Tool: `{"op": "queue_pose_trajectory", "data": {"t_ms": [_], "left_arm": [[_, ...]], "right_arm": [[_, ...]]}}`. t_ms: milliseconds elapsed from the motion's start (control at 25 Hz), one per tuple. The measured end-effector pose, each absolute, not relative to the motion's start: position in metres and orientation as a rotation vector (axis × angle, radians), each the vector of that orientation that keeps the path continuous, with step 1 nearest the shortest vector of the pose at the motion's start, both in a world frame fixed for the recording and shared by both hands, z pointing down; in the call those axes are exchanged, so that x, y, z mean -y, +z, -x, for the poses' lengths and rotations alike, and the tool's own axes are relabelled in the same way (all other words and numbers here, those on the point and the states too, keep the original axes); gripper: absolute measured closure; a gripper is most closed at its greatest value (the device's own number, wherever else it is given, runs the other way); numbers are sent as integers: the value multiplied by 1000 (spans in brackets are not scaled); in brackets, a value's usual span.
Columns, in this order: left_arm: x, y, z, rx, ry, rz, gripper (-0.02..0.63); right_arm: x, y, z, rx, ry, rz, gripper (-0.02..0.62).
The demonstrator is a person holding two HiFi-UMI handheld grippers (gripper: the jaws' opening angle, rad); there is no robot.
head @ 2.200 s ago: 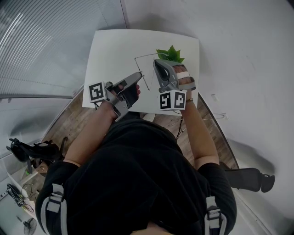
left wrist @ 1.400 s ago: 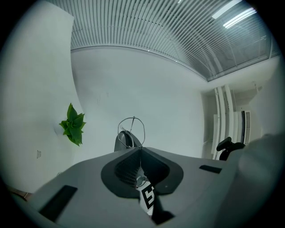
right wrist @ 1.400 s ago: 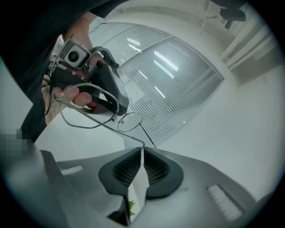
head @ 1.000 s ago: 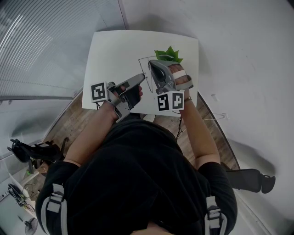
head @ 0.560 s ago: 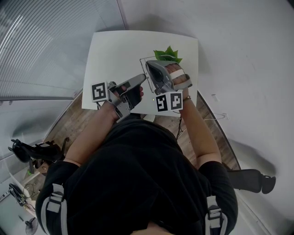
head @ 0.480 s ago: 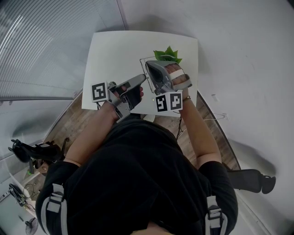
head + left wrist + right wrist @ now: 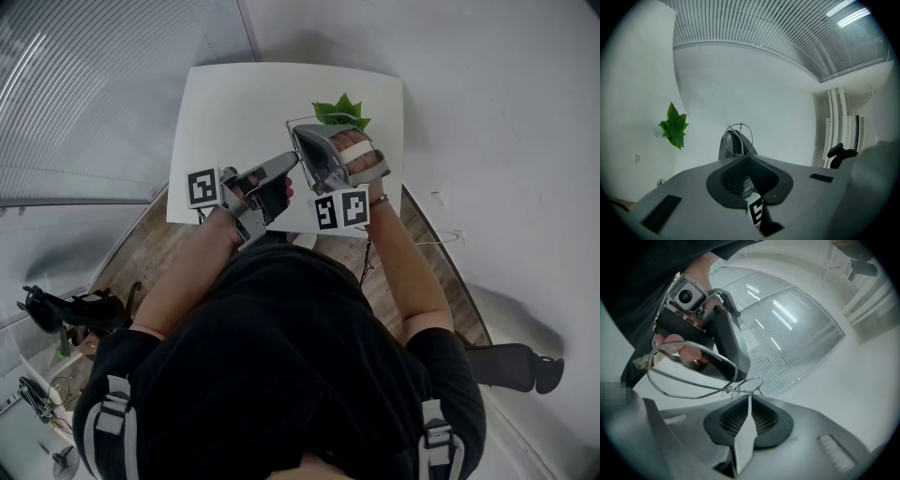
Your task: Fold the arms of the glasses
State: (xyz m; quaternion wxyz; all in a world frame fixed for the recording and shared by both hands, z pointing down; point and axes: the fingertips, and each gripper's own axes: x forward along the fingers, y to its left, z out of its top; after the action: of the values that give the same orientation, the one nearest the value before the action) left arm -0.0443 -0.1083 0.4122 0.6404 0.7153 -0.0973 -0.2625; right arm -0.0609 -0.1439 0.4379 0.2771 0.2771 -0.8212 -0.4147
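Observation:
The glasses (image 7: pixel 298 121) are thin wire-framed ones, held in the air over the white table (image 7: pixel 234 103) between both grippers. My left gripper (image 7: pixel 291 159) is shut on the frame; in the left gripper view a round wire lens ring (image 7: pixel 739 135) rises just past its closed jaws (image 7: pixel 744 157). Opposite it, my right gripper (image 7: pixel 297 133) is shut on the wire, and its tips (image 7: pixel 749 398) pinch near a hinge. The wire loop and arm of the glasses (image 7: pixel 689 373) sweep left in front of the left gripper (image 7: pixel 727 341).
A small green plant (image 7: pixel 342 111) stands on the table right behind the right gripper, also seen at the left of the left gripper view (image 7: pixel 673 125). The table's near edge lies under both hands. A chair base (image 7: pixel 511 364) sits on the floor at right.
The right gripper has drifted left toward the left gripper and rolled slightly. The wire, spread wide earlier, now lies drawn in close between the tips. The left gripper has stayed put.

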Motion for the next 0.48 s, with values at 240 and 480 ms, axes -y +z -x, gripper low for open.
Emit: {"op": "queue_pose_trajectory", "data": {"t_ms": [240,480], "left_arm": [[108,416,41,221,-595,-1626,594],[108,416,43,227,-600,-1628,594]], "right_arm": [[143,442,59,2169,-1143,-728,561],[142,446,60,2095,-1193,-706,555]]}}
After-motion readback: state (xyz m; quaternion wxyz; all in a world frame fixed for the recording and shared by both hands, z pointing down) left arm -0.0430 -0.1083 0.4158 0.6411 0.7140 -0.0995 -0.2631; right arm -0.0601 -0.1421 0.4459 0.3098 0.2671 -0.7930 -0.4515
